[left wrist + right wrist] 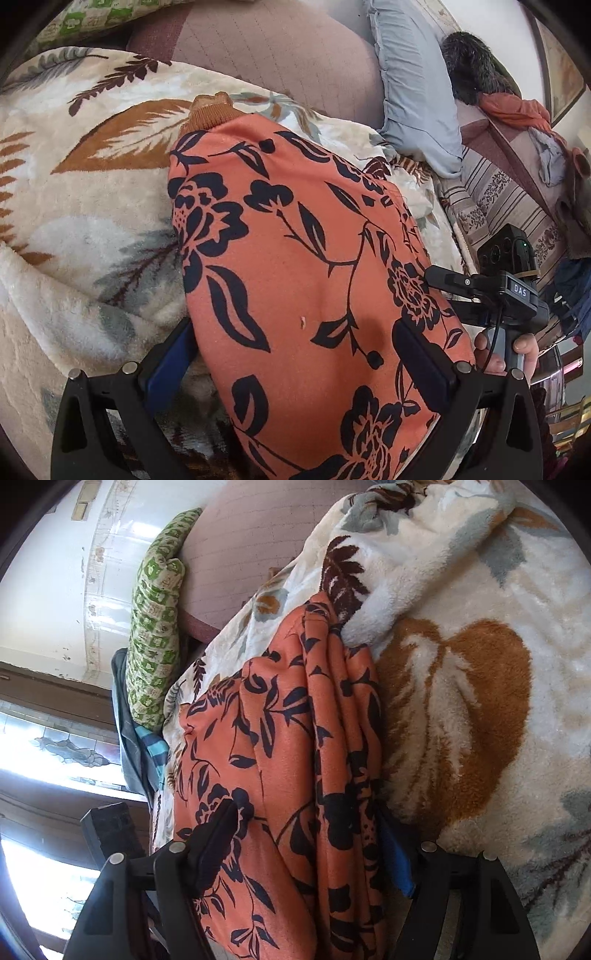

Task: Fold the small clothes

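Observation:
An orange garment [295,258] with a dark blue flower print lies on a cream leaf-patterned blanket [74,206]. Its brown ribbed cuff [210,110] points away. My left gripper [295,354] is open, its jaws wide on either side of the garment's near end. The right gripper body [506,291] shows at the garment's right edge, held by a hand. In the right wrist view the garment [280,746] lies in bunched folds on the blanket [480,701]. My right gripper [310,834] is open, jaws straddling the cloth.
A mauve quilted cushion [280,48] and a light blue pillow [413,92] lie beyond the blanket. A green patterned pillow [155,635] lies near the wall. Other clothes [517,110] and a striped cover [491,199] are at the right.

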A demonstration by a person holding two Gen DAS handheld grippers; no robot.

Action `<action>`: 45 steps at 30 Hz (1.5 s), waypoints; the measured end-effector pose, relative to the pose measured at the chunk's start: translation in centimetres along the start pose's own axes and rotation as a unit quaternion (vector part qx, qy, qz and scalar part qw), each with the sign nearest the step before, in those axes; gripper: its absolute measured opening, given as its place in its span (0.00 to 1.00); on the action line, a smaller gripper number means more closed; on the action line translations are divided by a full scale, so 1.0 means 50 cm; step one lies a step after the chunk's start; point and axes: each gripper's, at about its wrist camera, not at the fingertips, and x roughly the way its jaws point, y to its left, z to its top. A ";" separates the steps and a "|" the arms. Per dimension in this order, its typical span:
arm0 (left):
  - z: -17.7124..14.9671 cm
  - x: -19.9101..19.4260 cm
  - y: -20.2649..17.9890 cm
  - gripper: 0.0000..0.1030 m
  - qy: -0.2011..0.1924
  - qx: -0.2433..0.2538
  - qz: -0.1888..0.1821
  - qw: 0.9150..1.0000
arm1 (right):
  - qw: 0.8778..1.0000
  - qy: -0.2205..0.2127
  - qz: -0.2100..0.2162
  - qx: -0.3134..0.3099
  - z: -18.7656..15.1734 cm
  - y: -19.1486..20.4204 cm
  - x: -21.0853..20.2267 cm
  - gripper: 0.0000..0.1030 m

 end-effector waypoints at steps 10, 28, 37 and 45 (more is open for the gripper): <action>-0.009 0.006 -0.026 0.92 -0.015 0.034 0.058 0.998 | 0.998 0.006 -0.027 -0.062 -0.013 0.047 0.025 0.66; -0.022 -0.100 -0.059 0.61 -0.057 0.056 0.050 0.996 | 0.991 -0.028 -0.033 -0.126 -0.059 0.190 -0.015 0.43; -0.080 -0.221 -0.028 0.61 -0.074 0.066 0.056 0.994 | 0.991 -0.028 0.012 -0.133 -0.143 0.270 -0.017 0.43; -0.158 -0.202 0.039 0.73 -0.012 0.071 0.147 0.986 | 0.989 0.044 -0.071 -0.123 -0.213 0.245 0.071 0.47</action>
